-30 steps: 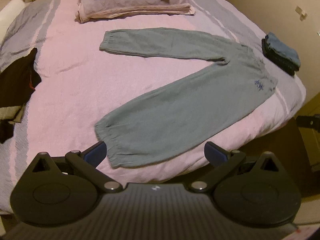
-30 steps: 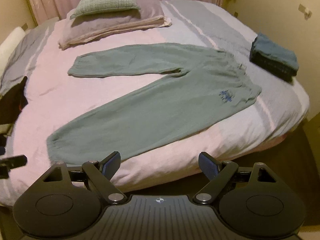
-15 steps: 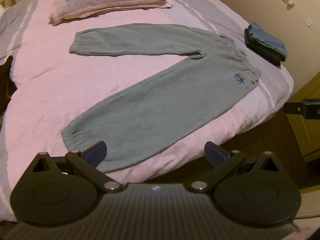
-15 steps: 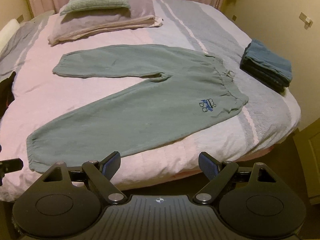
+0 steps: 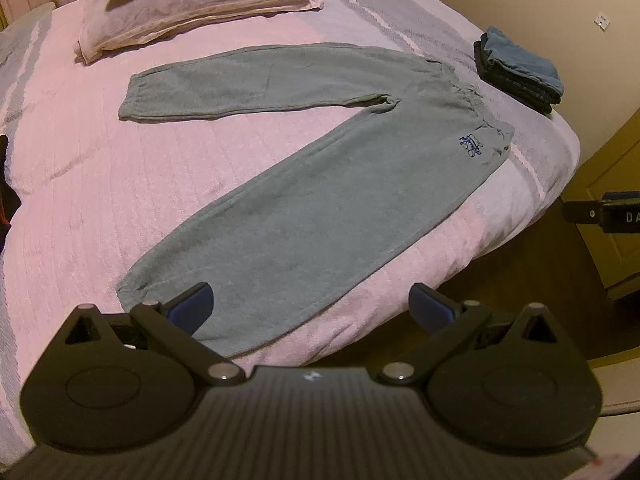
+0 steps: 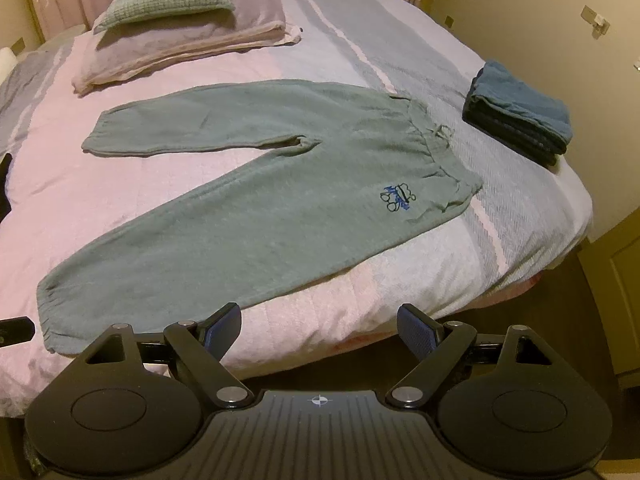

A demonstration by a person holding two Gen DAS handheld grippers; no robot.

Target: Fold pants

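Lying flat, pants [image 6: 256, 216] point waistband right (legs splayed left).

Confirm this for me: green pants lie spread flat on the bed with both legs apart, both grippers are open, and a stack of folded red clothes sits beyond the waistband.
One detail is wrong: the folded clothes are blue and dark, not red, as the right wrist view shows. The rest holds: the green pants lie flat on the bed, legs apart, and the left gripper and right gripper are both open.

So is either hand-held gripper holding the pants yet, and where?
No. Left hand-held gripper and right hand-held gripper are both open, empty; pants lie flat.
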